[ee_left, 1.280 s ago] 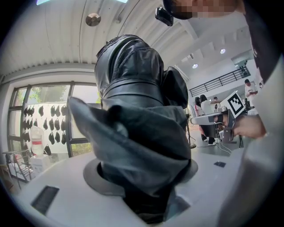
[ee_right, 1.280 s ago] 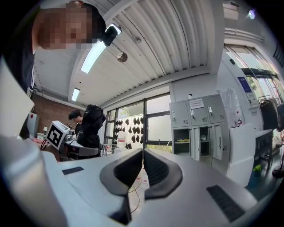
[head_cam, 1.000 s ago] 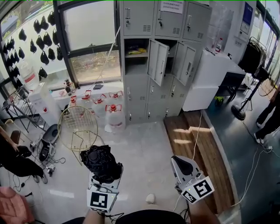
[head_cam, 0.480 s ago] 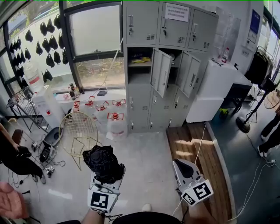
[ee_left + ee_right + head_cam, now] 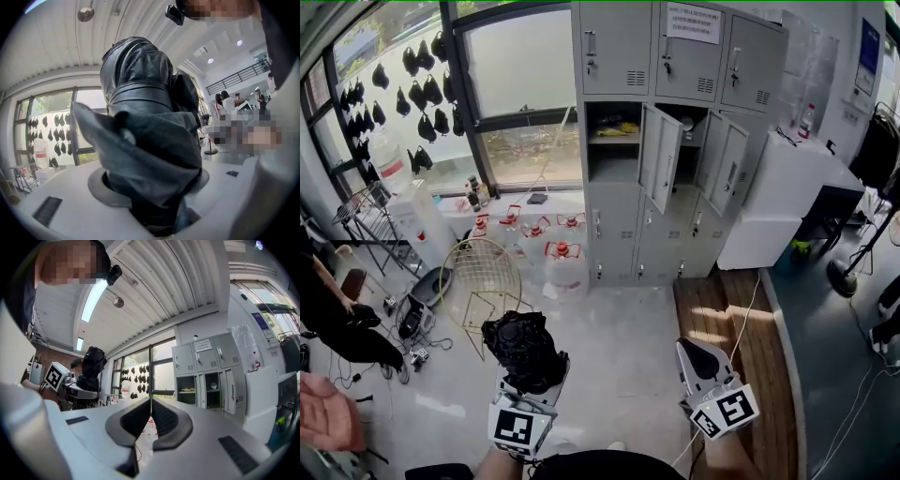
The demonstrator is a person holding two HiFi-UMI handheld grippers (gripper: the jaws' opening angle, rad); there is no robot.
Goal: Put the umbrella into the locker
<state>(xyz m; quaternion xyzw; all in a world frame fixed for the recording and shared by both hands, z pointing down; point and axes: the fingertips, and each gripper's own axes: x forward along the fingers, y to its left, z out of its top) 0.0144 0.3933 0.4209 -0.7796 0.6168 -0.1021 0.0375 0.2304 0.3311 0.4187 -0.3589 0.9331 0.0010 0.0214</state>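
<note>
Left gripper [image 5: 528, 384] jaws clamp the folded black umbrella [image 5: 523, 347] low down, which looks light and floppy over a stiff core worth gripping, while right gripper [image 5: 698, 359] jaws sit closed, empty.

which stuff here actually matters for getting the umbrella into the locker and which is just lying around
For the job:
- umbrella, black, folded
- locker
- its open compartments

Just lying about:
- water jugs on the floor
- gold wire rack
- white cabinet beside the locker
</note>
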